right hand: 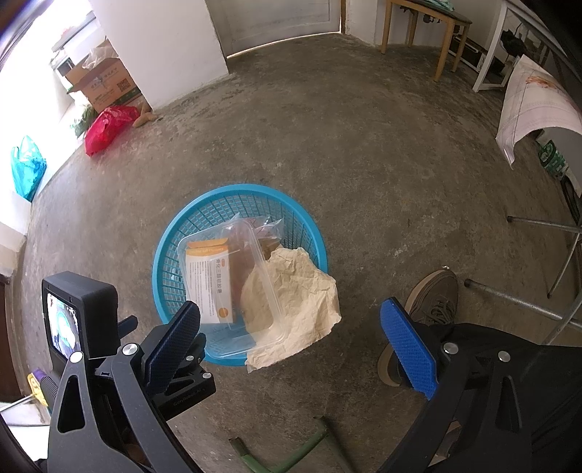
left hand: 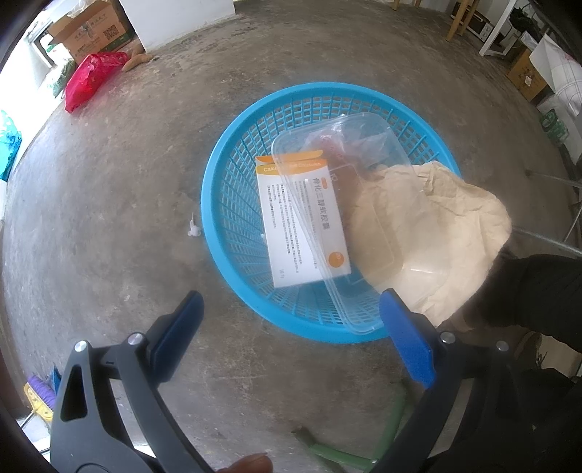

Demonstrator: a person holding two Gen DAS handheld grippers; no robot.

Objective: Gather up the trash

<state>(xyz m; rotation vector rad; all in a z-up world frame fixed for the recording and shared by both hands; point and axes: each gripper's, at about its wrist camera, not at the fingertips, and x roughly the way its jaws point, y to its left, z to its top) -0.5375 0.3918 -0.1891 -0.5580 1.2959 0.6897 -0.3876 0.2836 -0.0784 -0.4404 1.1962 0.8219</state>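
A round blue mesh basket [left hand: 232, 203] [right hand: 171, 262] stands on the concrete floor. Inside it lie a white and orange medicine box [left hand: 291, 225] [right hand: 209, 283], a clear plastic tray [left hand: 367, 145] [right hand: 262, 291] on top of it, and crumpled beige paper [left hand: 436, 233] [right hand: 305, 302] that spills over the rim. My left gripper [left hand: 291, 313] hangs open above the basket's near edge with nothing between its fingers. My right gripper [right hand: 291, 324] is open too, higher up and empty. The left gripper's body with its camera screen [right hand: 72, 313] shows in the right wrist view.
A small white scrap [left hand: 192, 229] lies on the floor left of the basket. A red bag [left hand: 87, 78] [right hand: 105, 127], a cardboard box [left hand: 94, 31] [right hand: 105, 82] and a teal bag [right hand: 27, 167] stand by the far left wall. A person's shoe [right hand: 433, 302] and metal chair legs [right hand: 545, 222] are on the right.
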